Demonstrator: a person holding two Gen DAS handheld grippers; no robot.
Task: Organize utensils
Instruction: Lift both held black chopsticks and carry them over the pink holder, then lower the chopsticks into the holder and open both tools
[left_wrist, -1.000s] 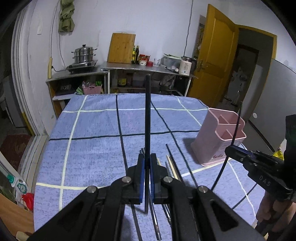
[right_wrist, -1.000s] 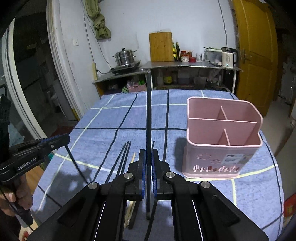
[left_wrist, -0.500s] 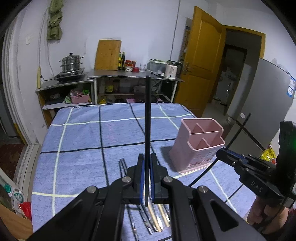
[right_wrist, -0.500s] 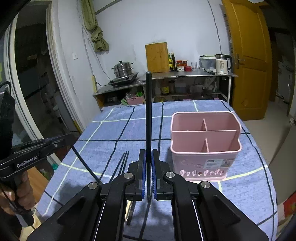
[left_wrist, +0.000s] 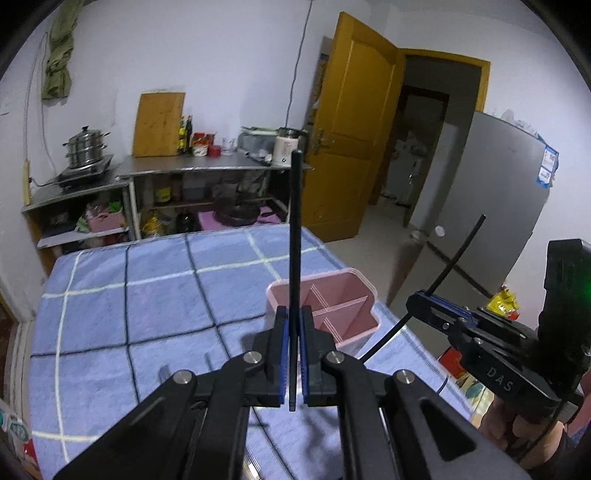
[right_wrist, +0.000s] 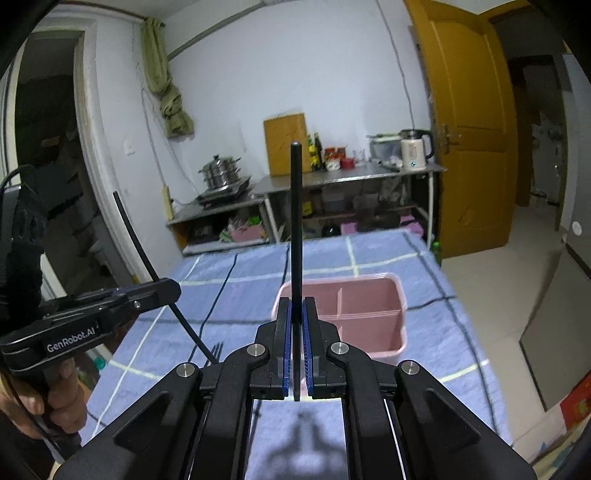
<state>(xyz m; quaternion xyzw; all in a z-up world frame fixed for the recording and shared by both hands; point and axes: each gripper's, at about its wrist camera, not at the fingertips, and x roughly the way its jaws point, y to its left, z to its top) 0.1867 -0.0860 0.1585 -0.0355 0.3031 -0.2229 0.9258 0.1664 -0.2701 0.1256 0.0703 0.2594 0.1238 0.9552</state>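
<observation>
My left gripper is shut on a black chopstick that stands upright between its blue pads. My right gripper is likewise shut on a second black chopstick. Both hover above the blue checked tablecloth, just short of the pink divided utensil holder, which stands upright with nothing visible inside. In the left wrist view the right gripper shows at the right with its chopstick slanting. In the right wrist view the left gripper shows at the left. A few utensils lie on the cloth.
A person's hand grips the left tool. Steel shelving with a steamer pot, cutting board, bottles and kettle lines the far wall. A yellow door stands open, with a grey fridge on the right. The table edge drops to the floor.
Both grippers rose and moved toward the pink holder, each keeping its chopstick. The loose utensils on the cloth slipped mostly out of view beneath the grippers.
</observation>
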